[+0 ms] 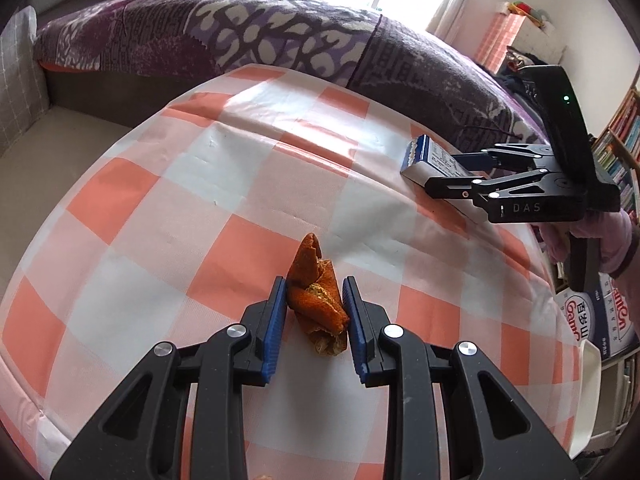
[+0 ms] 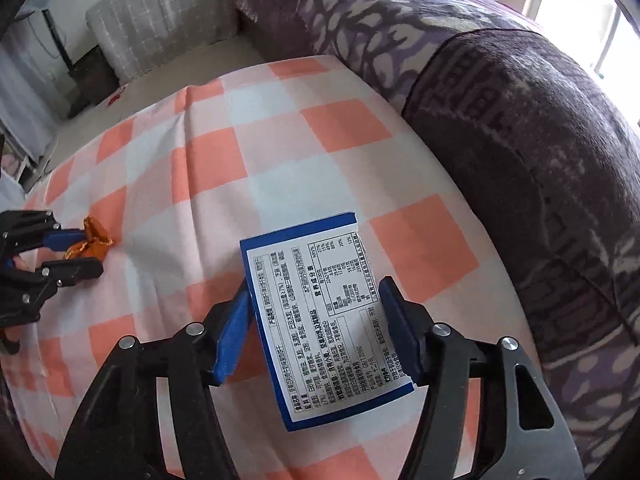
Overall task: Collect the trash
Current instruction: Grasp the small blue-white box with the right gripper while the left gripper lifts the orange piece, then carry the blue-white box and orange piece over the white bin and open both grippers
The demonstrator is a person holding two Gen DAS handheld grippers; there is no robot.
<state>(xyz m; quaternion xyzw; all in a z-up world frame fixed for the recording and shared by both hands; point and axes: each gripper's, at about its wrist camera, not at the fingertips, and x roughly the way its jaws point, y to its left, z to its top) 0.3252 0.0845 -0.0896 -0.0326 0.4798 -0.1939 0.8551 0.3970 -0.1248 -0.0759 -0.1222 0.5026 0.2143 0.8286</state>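
A dried orange peel (image 1: 316, 296) lies on the orange-and-white checked tablecloth (image 1: 200, 208). My left gripper (image 1: 315, 300) has a blue pad on each side of the peel, both touching it. It also shows in the right wrist view (image 2: 80, 254) at the far left, with the peel (image 2: 94, 240) between its fingers. A flat blue-and-white food box (image 2: 320, 320) lies label up on the cloth. My right gripper (image 2: 316, 312) has a pad against each long side of the box. In the left wrist view the box (image 1: 432, 164) sits at the right, held by the right gripper (image 1: 440, 170).
A purple patterned sofa (image 1: 280, 36) borders the table's far edge. A grey checked cushion (image 2: 160, 24) lies beyond. A white bin rim (image 1: 588, 392) and a printed carton (image 1: 600, 320) stand at the table's right side, with bookshelves (image 1: 620, 140) behind.
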